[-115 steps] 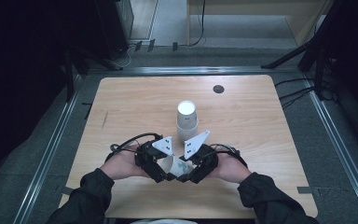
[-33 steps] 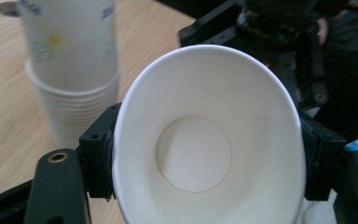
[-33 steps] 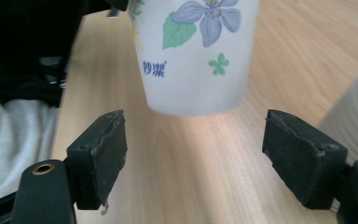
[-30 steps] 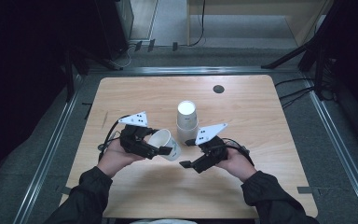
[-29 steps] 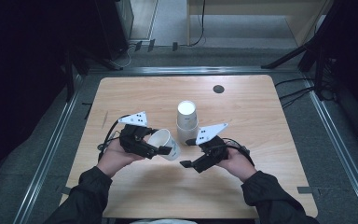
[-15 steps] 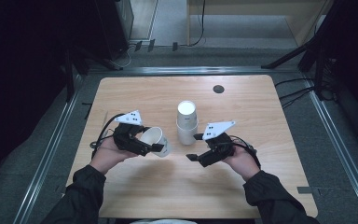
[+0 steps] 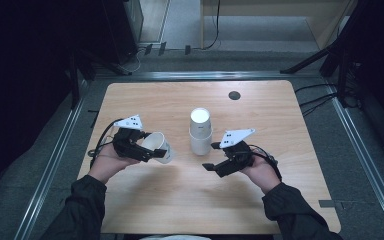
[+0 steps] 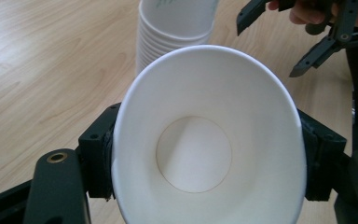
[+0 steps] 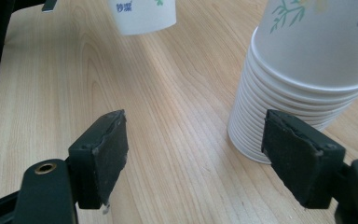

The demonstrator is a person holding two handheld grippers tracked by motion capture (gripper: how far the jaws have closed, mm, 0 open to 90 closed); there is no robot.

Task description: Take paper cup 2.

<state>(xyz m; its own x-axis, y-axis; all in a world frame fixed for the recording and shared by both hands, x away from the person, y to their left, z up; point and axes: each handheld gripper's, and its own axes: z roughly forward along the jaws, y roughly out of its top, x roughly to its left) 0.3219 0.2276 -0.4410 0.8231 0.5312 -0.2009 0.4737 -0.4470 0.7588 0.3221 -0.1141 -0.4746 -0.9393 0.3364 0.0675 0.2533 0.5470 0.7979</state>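
The table (image 7: 145,205) has a light wooden top with a small dark round hole (image 7: 234,95) near its far edge. It stands on grey floor (image 7: 370,165) between metal rails, and the room around it is dark. A stack of paper cups (image 7: 200,131), upside down, stands near the middle of the table. The left gripper (image 7: 152,151) is clamped on one paper cup (image 7: 158,146), pressing its sides into an oval; the cup lies sideways above the wood, just left of the stack and apart from it. The right gripper (image 7: 211,166) has its jaws apart with nothing between them, just right of the stack. The near part of the table and both far corners are bare wood.
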